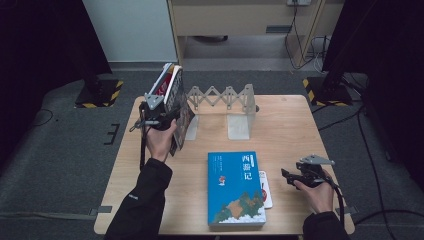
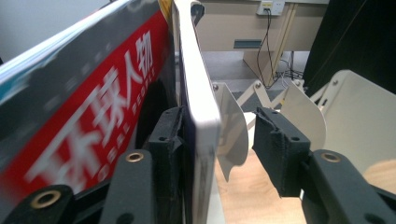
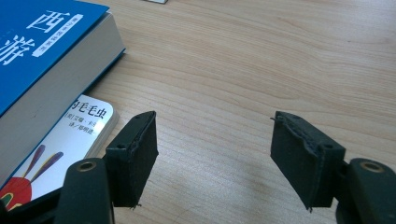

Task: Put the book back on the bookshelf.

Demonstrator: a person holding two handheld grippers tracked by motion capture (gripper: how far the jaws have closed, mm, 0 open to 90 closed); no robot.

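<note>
Wooden table [image 1: 290, 125] on grey carpet. At its back-left corner, the left gripper [image 2: 219, 149] stands part open around an upright magazine [image 2: 93, 121] reading "环球人物", beside a folding bookend rack [image 1: 225, 100]; only one pad touches. Right gripper [image 3: 215, 158] rests wide, nothing between its jaws, near a blue book [image 1: 235, 187] titled "西游记".
</note>
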